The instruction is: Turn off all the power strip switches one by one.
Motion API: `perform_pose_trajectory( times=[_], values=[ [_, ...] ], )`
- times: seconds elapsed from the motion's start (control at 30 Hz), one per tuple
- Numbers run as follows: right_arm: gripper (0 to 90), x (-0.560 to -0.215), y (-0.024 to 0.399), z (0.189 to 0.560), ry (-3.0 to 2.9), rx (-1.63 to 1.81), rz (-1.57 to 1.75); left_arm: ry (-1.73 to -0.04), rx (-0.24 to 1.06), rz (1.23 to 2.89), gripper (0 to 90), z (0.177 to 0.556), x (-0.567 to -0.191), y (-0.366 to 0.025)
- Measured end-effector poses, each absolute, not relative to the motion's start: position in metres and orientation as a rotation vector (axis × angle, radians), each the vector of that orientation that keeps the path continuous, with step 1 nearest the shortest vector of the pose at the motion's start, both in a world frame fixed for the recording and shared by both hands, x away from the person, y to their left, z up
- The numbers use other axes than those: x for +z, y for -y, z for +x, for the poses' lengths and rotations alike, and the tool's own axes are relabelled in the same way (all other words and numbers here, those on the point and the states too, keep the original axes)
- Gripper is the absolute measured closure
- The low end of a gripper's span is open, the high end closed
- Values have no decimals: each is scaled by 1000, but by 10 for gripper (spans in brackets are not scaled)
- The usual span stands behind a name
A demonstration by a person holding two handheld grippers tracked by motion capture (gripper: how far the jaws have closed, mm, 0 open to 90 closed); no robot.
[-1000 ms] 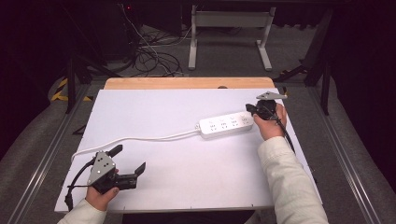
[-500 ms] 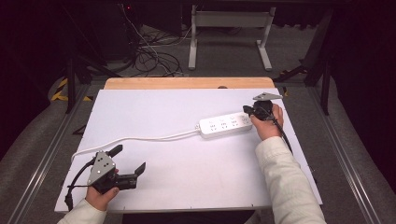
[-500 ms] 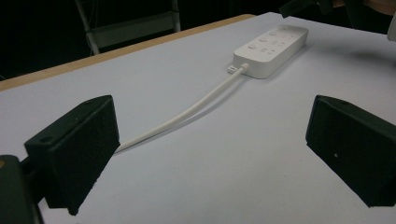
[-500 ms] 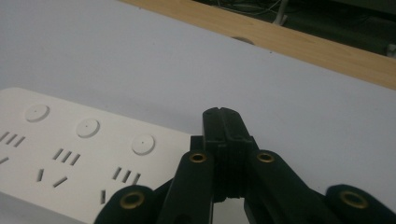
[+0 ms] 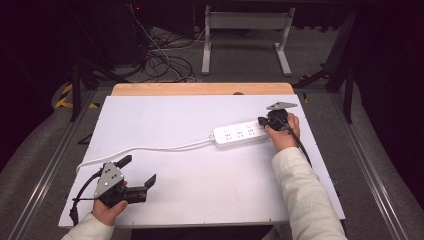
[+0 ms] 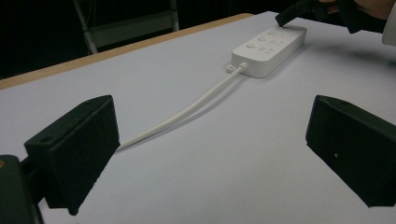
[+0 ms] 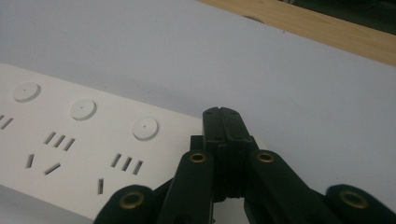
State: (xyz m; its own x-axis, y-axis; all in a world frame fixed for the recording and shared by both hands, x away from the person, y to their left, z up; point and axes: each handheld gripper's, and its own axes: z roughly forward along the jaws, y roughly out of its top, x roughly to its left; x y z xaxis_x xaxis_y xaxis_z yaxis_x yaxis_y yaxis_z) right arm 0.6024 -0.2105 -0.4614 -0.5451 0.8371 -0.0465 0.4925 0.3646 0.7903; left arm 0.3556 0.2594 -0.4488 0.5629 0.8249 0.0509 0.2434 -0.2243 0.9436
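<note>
White table [image 5: 200, 195], dark room beyond. Power strip [image 5: 240, 133] lying toward far right, cord [image 5: 150, 148] trailing left. Right gripper [image 7: 223, 122] pinched tight, empty, tips over strip's end, probably to press. Left gripper [image 6: 205, 154] spread wide, idle, near corner.

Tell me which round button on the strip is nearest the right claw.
The end button, farthest from the cord; the shut right claw sits just beside it, the other two lie farther along the strip.
</note>
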Motion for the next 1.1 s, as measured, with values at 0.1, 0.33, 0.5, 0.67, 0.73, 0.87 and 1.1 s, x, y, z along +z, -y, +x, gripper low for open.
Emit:
perform_pose_trajectory(
  times=[0.1, 0.33, 0.5, 0.67, 0.73, 0.87, 1.1],
  values=[
    [900, -462, 210, 602, -2190, 1027, 1152, -885, 700, 1757, 31, 356, -449, -259],
    [900, -466, 210, 601, -2168, 1046, 1157, -885, 700, 1757, 31, 355, -449, -259],
    [900, -467, 211, 600, -2171, 1048, 1146, -881, 703, 1761, 31, 355, -448, -260],
    [900, -467, 210, 600, -2168, 1041, 1153, -885, 698, 1757, 31, 355, -449, -260],
    [900, -466, 210, 600, -2171, 1041, 1159, -884, 698, 1756, 31, 355, -449, -260],
    [900, -466, 208, 600, -2178, 1006, 1140, -882, 697, 1757, 31, 355, -449, -260],
    [900, -437, 205, 592, -2088, 1142, 1065, -890, 692, 1756, 31, 358, -449, -260]
  ],
)
